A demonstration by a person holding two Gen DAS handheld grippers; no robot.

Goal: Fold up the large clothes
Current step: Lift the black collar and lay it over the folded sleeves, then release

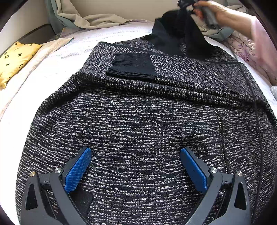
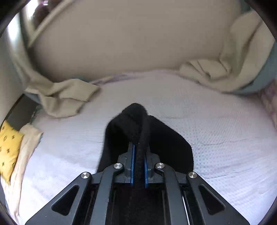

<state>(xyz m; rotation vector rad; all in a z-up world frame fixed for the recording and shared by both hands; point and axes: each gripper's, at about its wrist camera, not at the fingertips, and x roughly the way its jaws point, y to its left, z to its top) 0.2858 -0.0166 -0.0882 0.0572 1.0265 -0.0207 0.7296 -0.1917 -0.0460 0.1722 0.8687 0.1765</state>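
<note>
A large black-and-white knit sweater [image 1: 138,121] lies spread on the white bed cover [image 1: 72,52]. One sleeve is folded across its upper part, with a black ribbed cuff [image 1: 133,66] lying flat. My left gripper [image 1: 135,166] is open and empty just above the sweater's near body. My right gripper [image 2: 139,155] is shut on the sweater's black ribbed hem [image 2: 138,124] and holds it lifted above the bed. It shows blurred in the left wrist view [image 1: 199,10], where the black fabric [image 1: 176,34] is pulled up at the sweater's far end.
A yellow patterned pillow [image 1: 15,58] lies at the left edge of the bed. Beige and grey-green bedding [image 1: 97,19] is bunched along the beige headboard [image 2: 129,43]. Floral purple bedding [image 1: 242,46] lies at the right.
</note>
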